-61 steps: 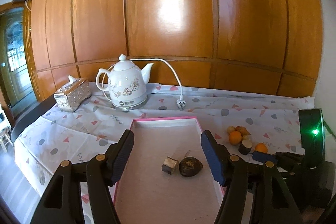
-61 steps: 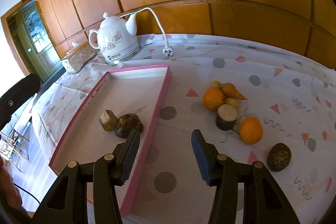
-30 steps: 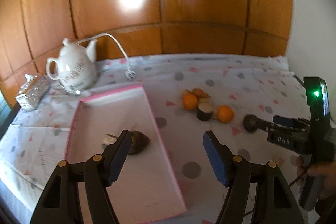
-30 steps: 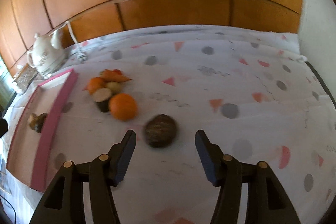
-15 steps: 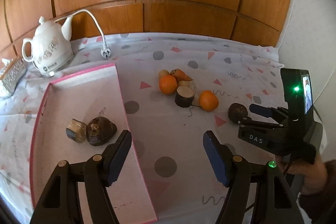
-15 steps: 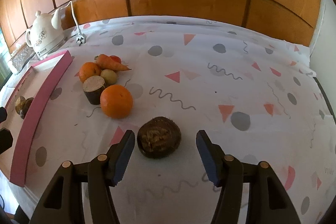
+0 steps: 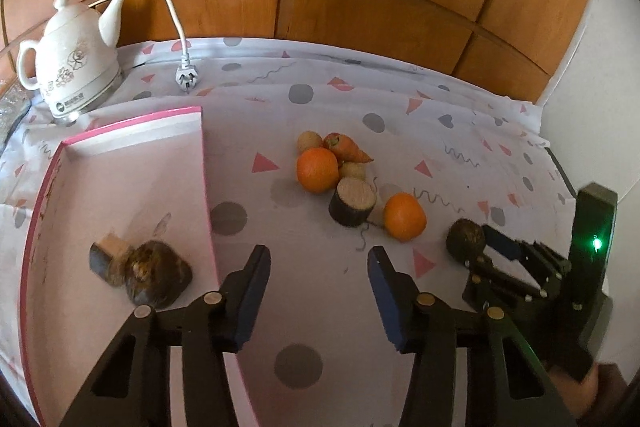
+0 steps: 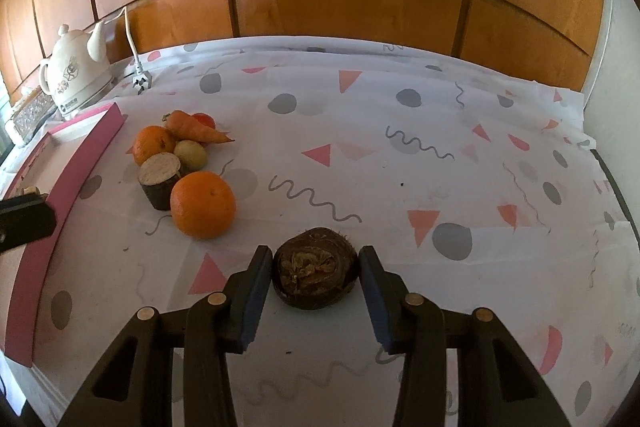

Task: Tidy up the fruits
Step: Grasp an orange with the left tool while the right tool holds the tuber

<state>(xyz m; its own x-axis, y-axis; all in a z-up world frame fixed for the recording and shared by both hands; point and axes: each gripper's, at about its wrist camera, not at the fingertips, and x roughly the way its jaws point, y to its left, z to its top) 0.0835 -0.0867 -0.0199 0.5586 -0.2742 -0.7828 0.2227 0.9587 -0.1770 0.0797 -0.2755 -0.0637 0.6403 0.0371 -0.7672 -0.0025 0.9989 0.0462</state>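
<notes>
A dark brown round fruit [image 8: 316,275] lies on the patterned tablecloth between the pads of my right gripper [image 8: 316,267]. Its jaws are closing and the pads touch both sides of the fruit. The left wrist view shows that gripper [image 7: 476,247] at the same fruit [image 7: 466,239]. My left gripper [image 7: 318,267] hovers over bare cloth beside the pink tray [image 7: 204,167], jaws closing with nothing between them. In the tray lie a dark fruit [image 7: 158,279] and a cut piece [image 7: 106,257]. Two oranges [image 7: 317,169] [image 7: 404,215], a carrot [image 7: 348,149] and a cut dark stump [image 7: 352,201] sit in a cluster.
A white kettle [image 7: 72,67] stands at the back left, its cord and plug [image 7: 186,79] lying on the cloth. A silver tissue box [image 8: 32,111] sits beyond the tray. Wood panelling backs the table. A hand [image 7: 596,379] holds the right gripper.
My left gripper swung right and lower, from over the tray to the cloth beside it, and its jaws narrowed. The right gripper came up to the brown fruit and narrowed onto it.
</notes>
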